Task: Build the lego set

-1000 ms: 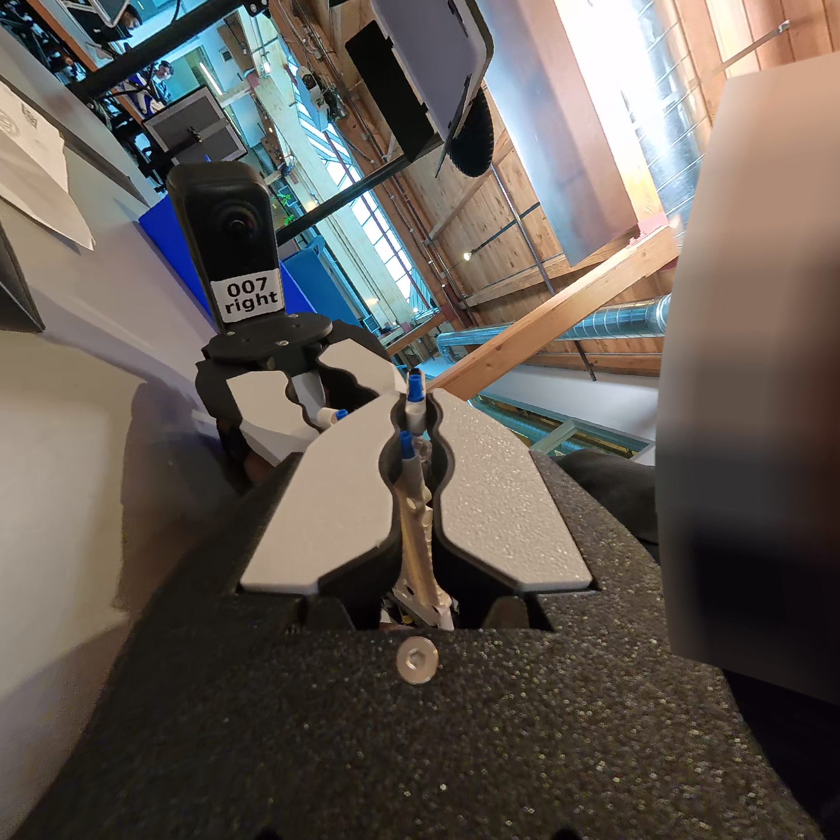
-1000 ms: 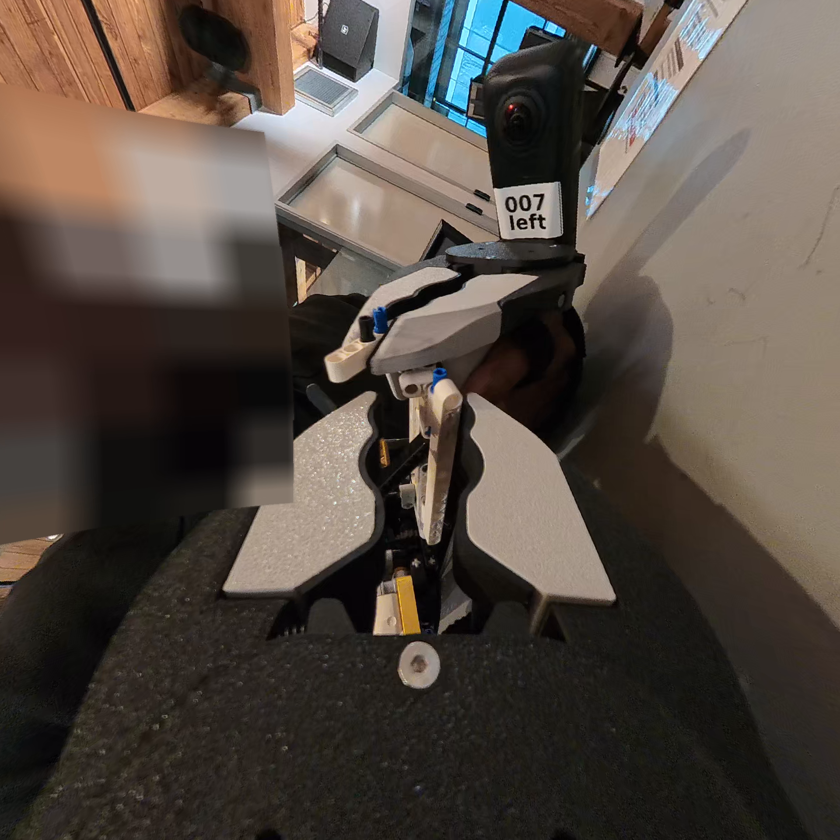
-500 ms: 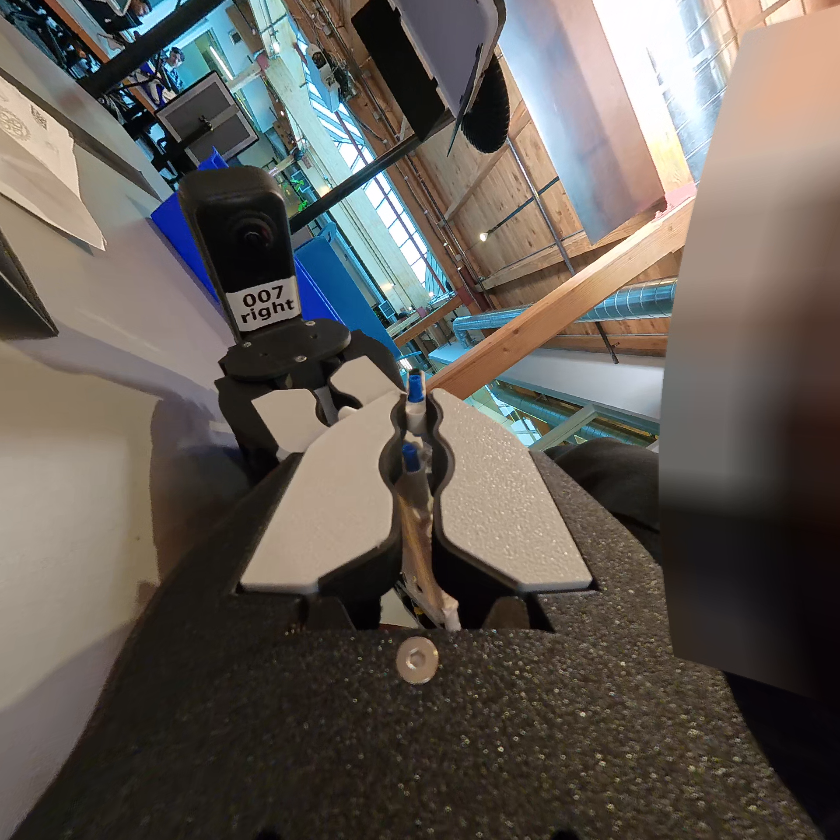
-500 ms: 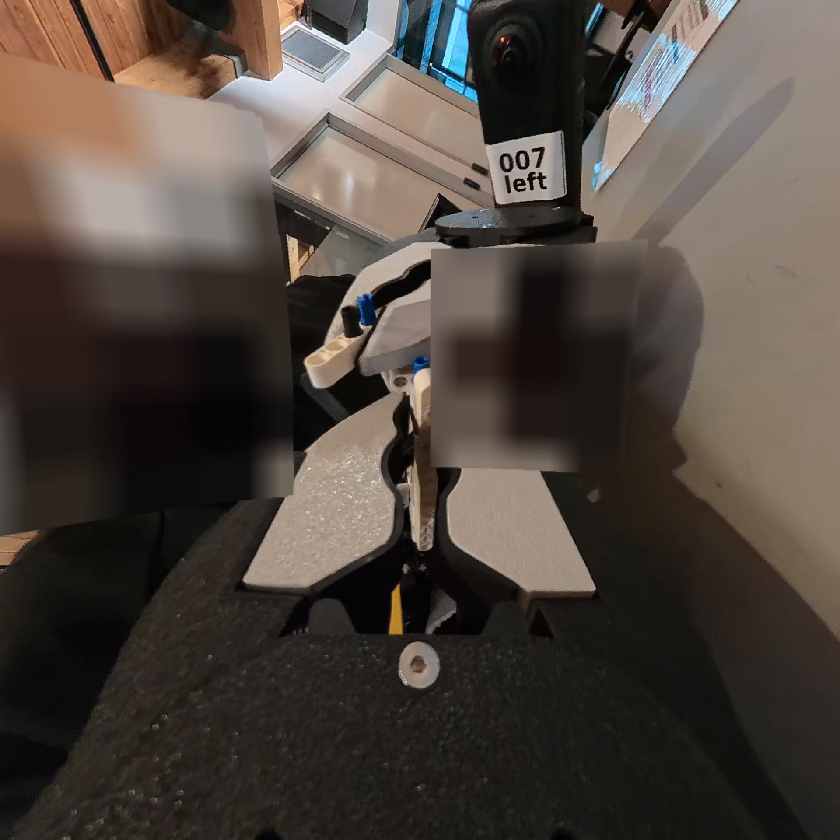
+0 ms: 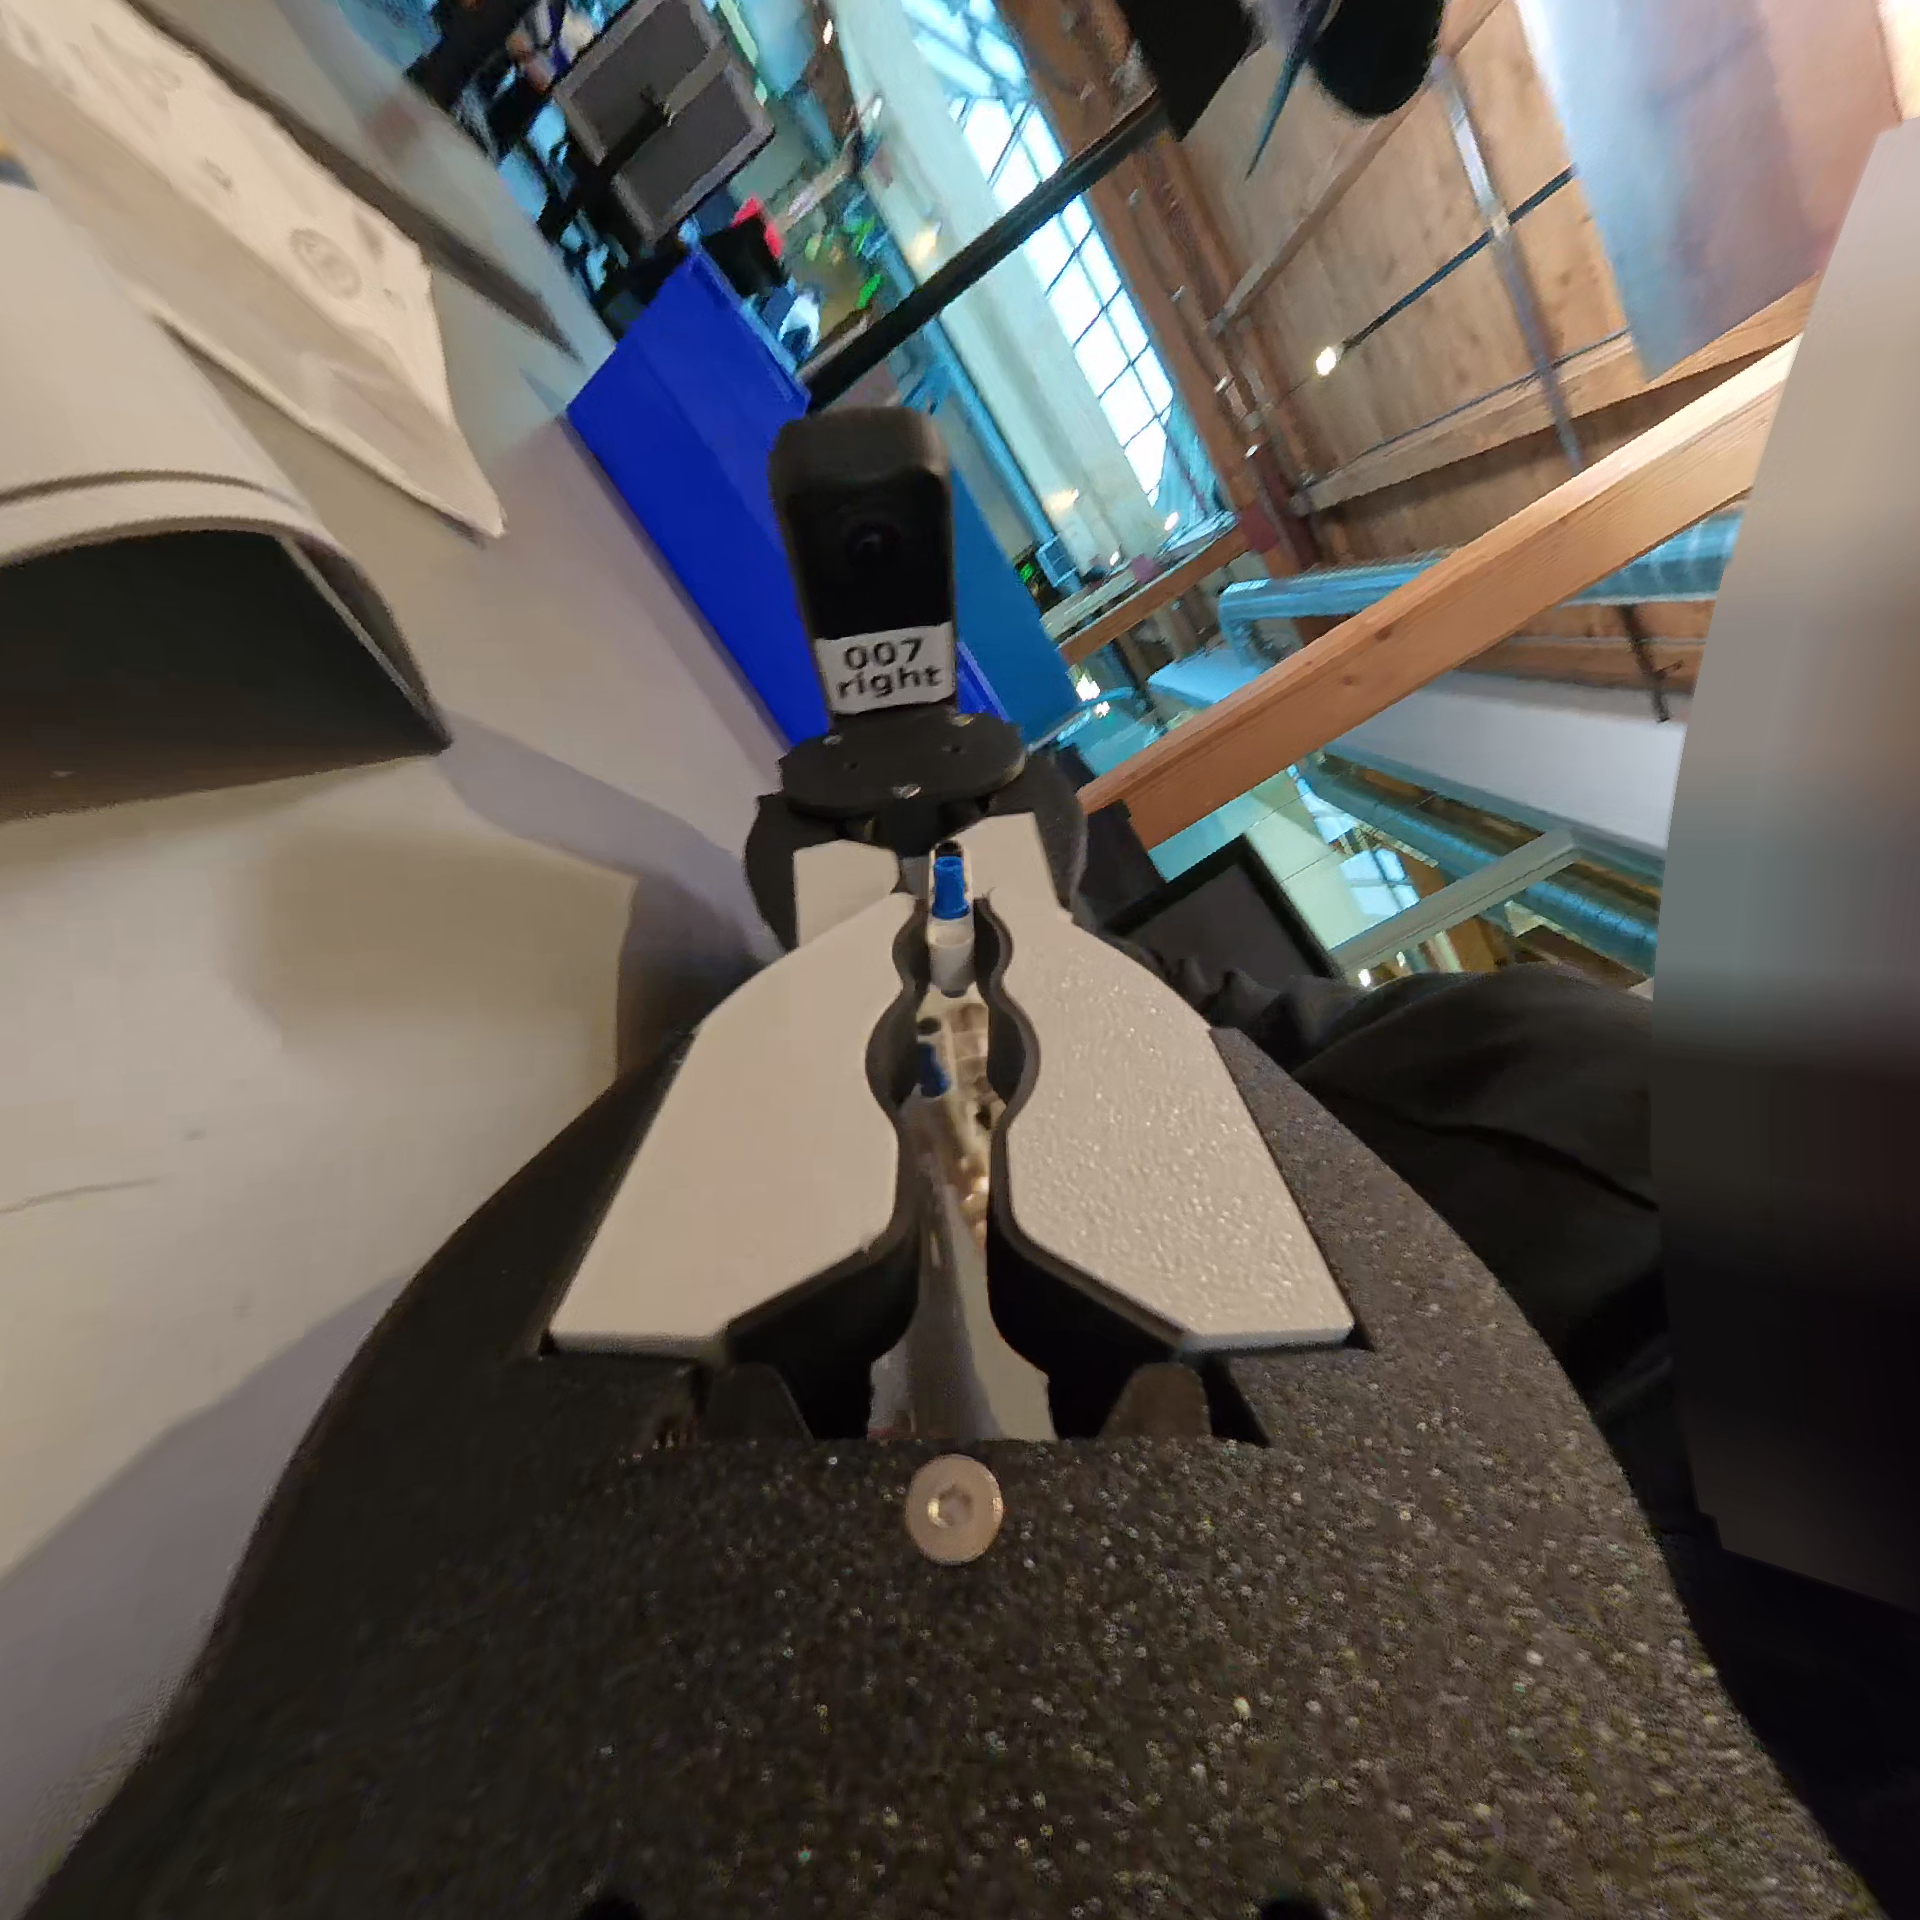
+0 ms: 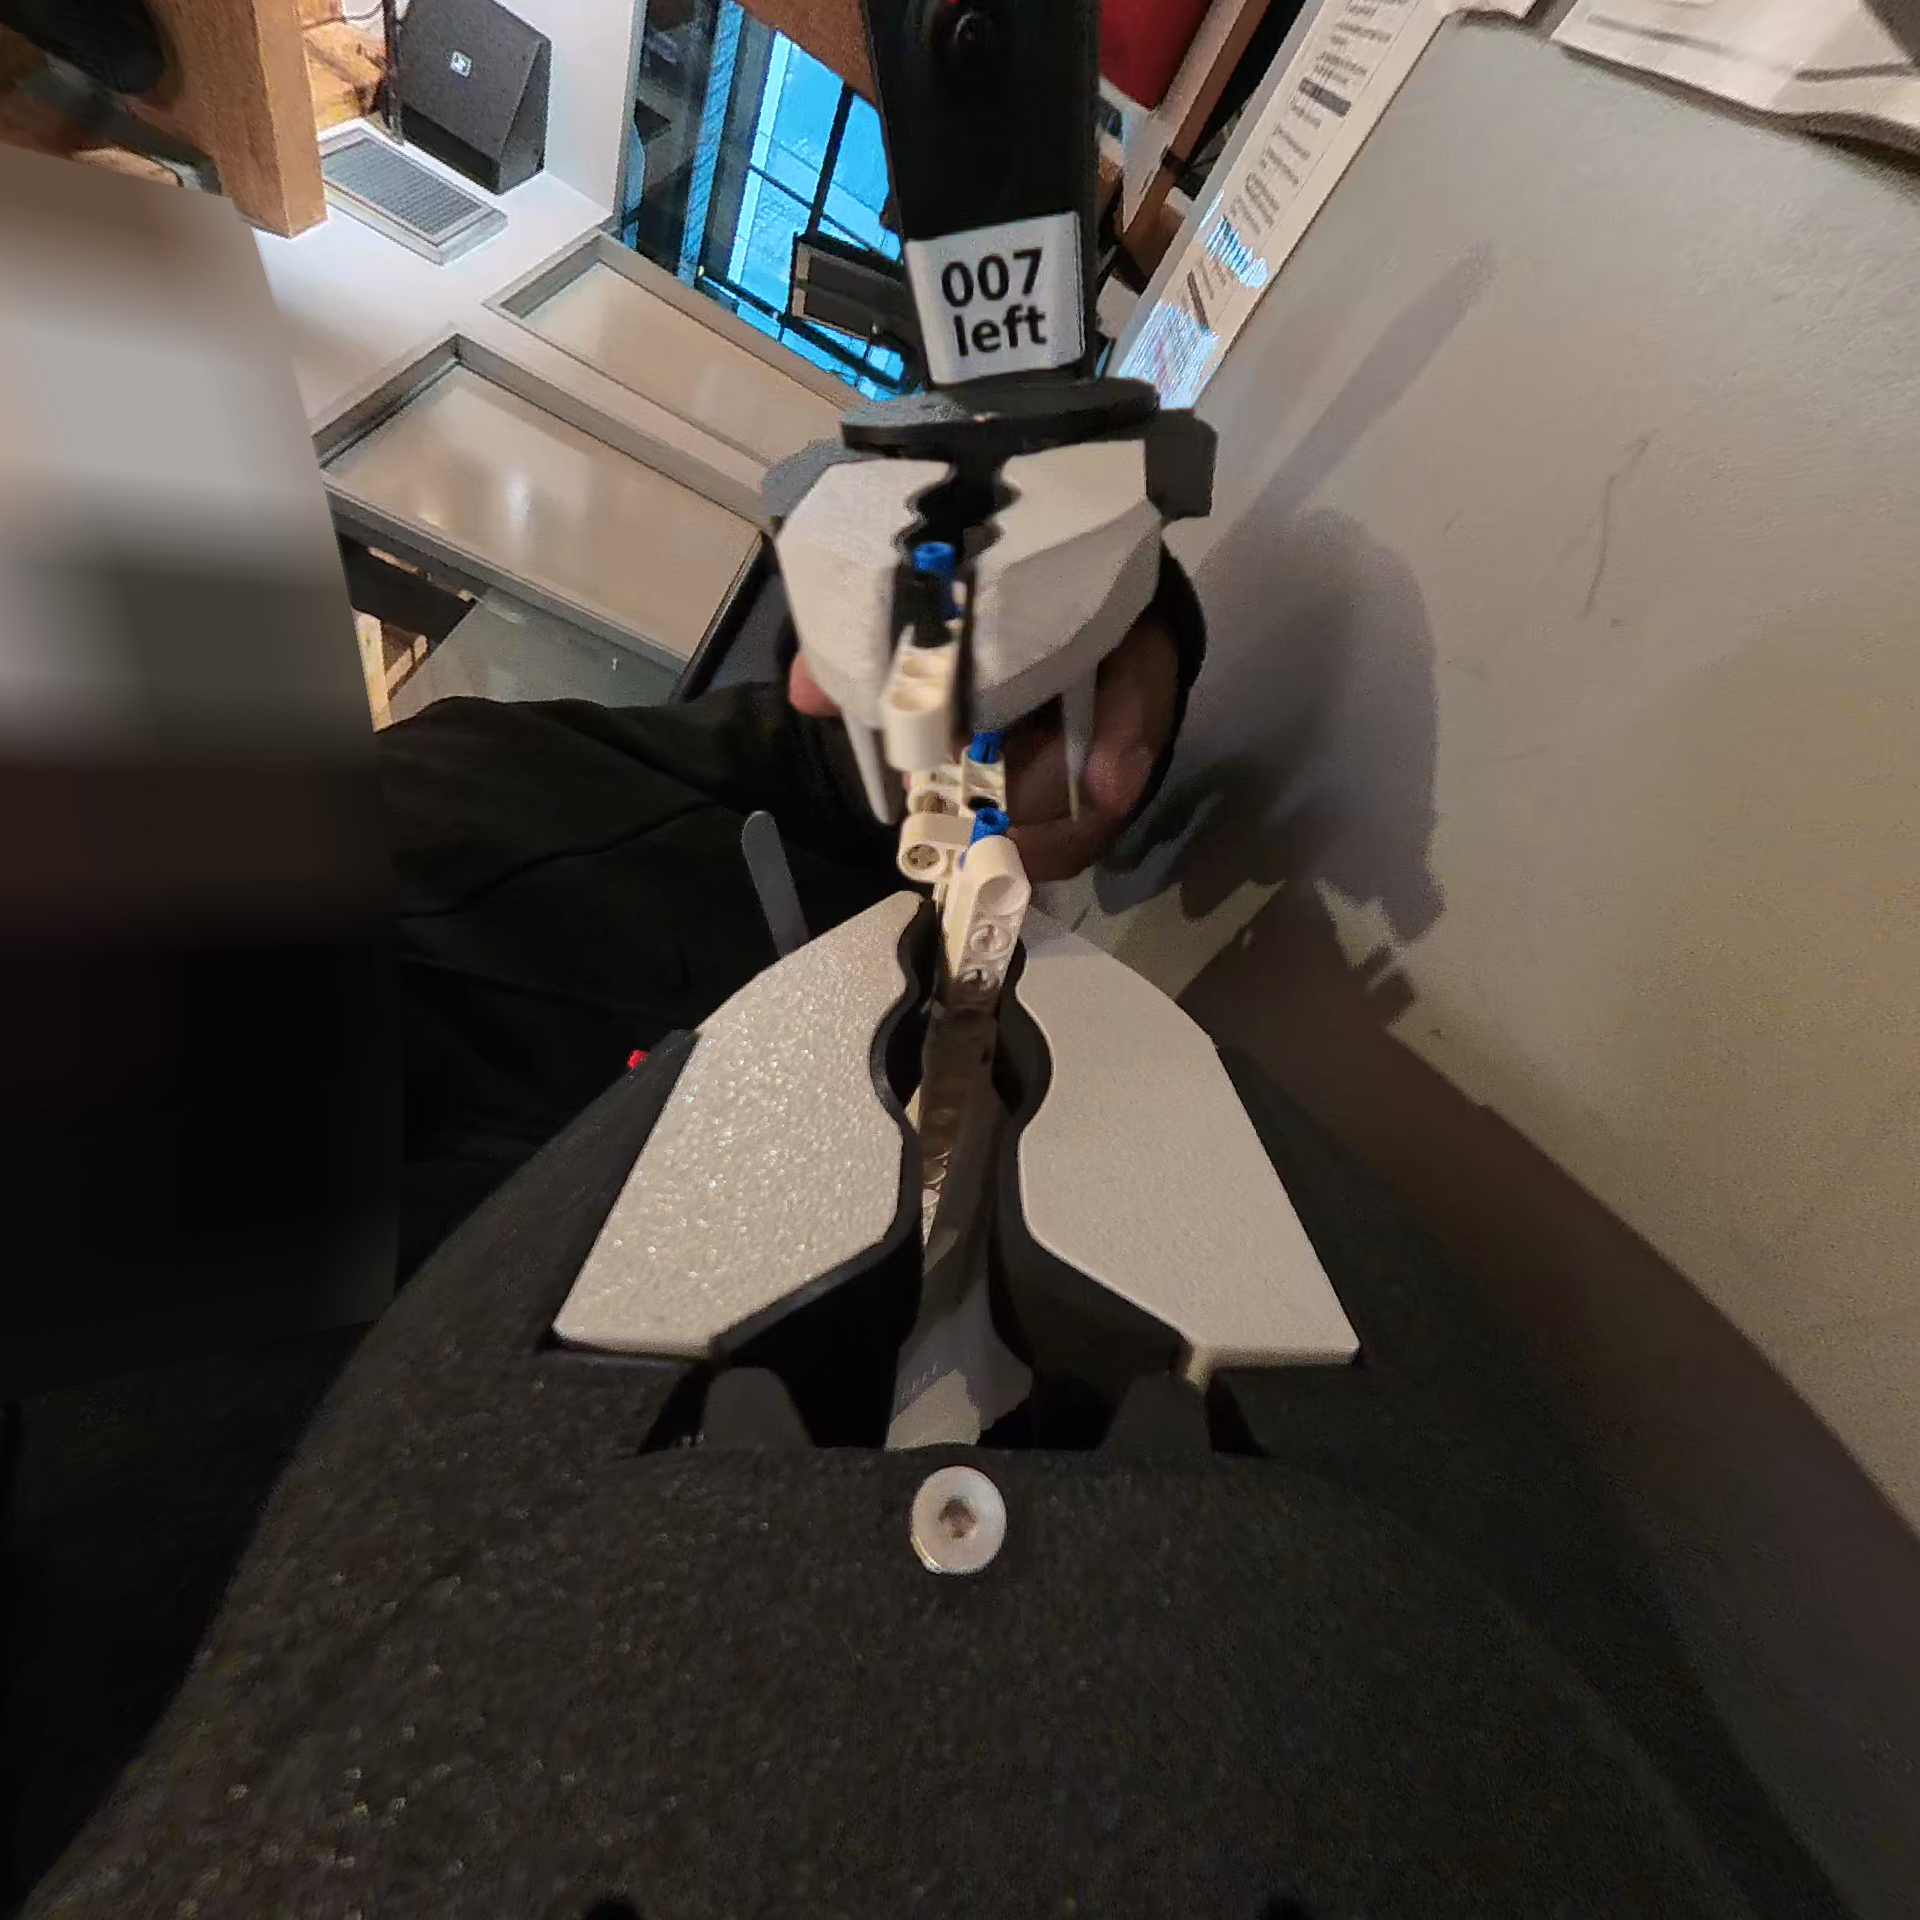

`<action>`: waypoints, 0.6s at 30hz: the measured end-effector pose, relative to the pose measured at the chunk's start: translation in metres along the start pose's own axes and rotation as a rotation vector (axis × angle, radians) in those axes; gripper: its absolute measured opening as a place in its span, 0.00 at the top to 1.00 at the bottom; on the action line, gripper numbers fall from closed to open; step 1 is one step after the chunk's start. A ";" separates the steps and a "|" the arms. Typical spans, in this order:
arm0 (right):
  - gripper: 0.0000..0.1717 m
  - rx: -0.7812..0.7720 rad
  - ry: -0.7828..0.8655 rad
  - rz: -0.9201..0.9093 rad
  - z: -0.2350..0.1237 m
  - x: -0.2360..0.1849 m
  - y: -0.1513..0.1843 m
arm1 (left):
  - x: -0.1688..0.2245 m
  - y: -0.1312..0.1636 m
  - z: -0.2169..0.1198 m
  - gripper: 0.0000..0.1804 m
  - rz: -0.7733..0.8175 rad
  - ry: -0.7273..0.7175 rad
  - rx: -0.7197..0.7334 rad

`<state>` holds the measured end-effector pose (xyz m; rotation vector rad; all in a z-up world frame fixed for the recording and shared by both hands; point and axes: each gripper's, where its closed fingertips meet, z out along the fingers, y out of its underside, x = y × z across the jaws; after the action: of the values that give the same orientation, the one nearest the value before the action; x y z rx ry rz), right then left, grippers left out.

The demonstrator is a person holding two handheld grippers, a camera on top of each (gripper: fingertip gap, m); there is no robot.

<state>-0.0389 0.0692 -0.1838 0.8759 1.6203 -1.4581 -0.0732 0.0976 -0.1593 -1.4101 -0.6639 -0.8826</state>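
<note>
In the left wrist view my left gripper (image 5: 951,920) is shut on a slim white building-toy beam (image 5: 948,940) with a blue pin (image 5: 945,890) sticking out past its tips. My right gripper (image 5: 914,847) faces it head-on, just beyond the pin. In the right wrist view my right gripper (image 6: 971,920) is shut on a white holed beam (image 6: 987,904) that juts forward. Small white connectors with blue pins (image 6: 940,831) lie between it and the white piece (image 6: 914,696) in my left gripper (image 6: 935,665). The two assemblies meet tip to tip. A hand (image 6: 1122,748) holds the left gripper.
A pale grey surface (image 5: 260,987) runs along the left, with paper sheets (image 5: 260,239), a dark open box (image 5: 187,644) and a blue bin (image 5: 686,416). A black sleeve (image 5: 1455,1091) is at the right. Metal trays (image 6: 540,499) and a printed sheet (image 6: 1247,239) lie beyond.
My right gripper's jaws have closed from wide apart onto the white beam. The two grippers have swung from an angle into a head-on line, and their pieces have come together.
</note>
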 end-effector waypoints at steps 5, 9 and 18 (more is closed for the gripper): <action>0.95 0.035 0.023 -0.006 -0.002 0.002 -0.004 | -0.006 -0.001 -0.007 0.96 -0.058 0.012 -0.050; 0.95 0.059 0.032 -0.016 -0.004 0.002 -0.005 | -0.008 0.000 -0.006 0.96 -0.120 0.039 -0.015; 0.95 0.072 0.054 -0.029 -0.002 0.003 -0.004 | -0.007 0.006 0.001 0.96 -0.146 0.051 -0.006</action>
<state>-0.0443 0.0710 -0.1841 0.9435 1.6345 -1.5335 -0.0719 0.0987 -0.1680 -1.3530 -0.7330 -1.0323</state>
